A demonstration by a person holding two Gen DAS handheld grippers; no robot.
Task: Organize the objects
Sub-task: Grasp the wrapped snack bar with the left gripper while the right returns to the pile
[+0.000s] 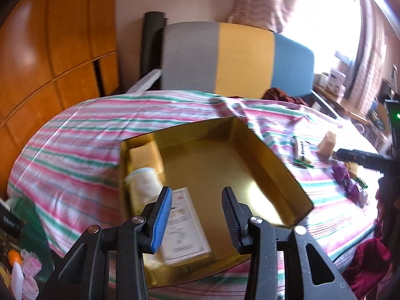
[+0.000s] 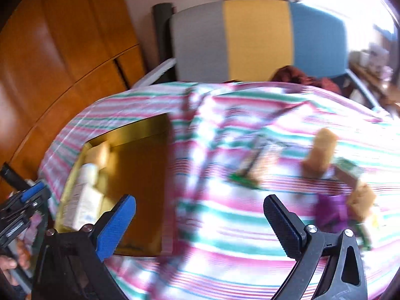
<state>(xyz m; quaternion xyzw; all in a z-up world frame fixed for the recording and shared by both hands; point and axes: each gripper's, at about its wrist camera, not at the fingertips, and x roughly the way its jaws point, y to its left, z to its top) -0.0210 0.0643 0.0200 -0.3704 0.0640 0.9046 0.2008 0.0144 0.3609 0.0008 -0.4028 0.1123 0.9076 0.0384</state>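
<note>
The left tongs [image 1: 196,218] fill the bottom of the left wrist view with a narrow gap between a blue pad and a black one, and nothing is pinched there, so they are empty and only partly parted. Just past their tips, in the centre of the frame, lies the shallow gold cardboard box [image 1: 262,160] on the bed's pink, green and white striped cover [image 1: 82,135]. Along the box's left side sit a pale yellow block [image 1: 146,156], a cream bottle lying on its side [image 1: 145,183] and a flat white printed carton [image 1: 186,227], the carton directly beneath the blue pad; the right half of the box is bare. At the right edge of the frame more items wait on the cover: a tan jar-like thing [image 1: 327,145], a dark flat packet [image 1: 303,151] and a crumpled purple wrapper [image 1: 348,185]. I judge the sorting to be partly done, with at least these left. In the right wrist view, much blurred, the right tongs [image 2: 200,227] stand wide apart at the bottom with nothing between them, only striped cover. The gold box is at lower left, beside the blue pad. The loose items lie at the right of the frame, above and beside the black pad: the tan jar-like thing [image 2: 321,153], the purple wrapper [image 2: 332,211] and a green-edged flat packet [image 2: 246,175] nearer the centre.
</note>
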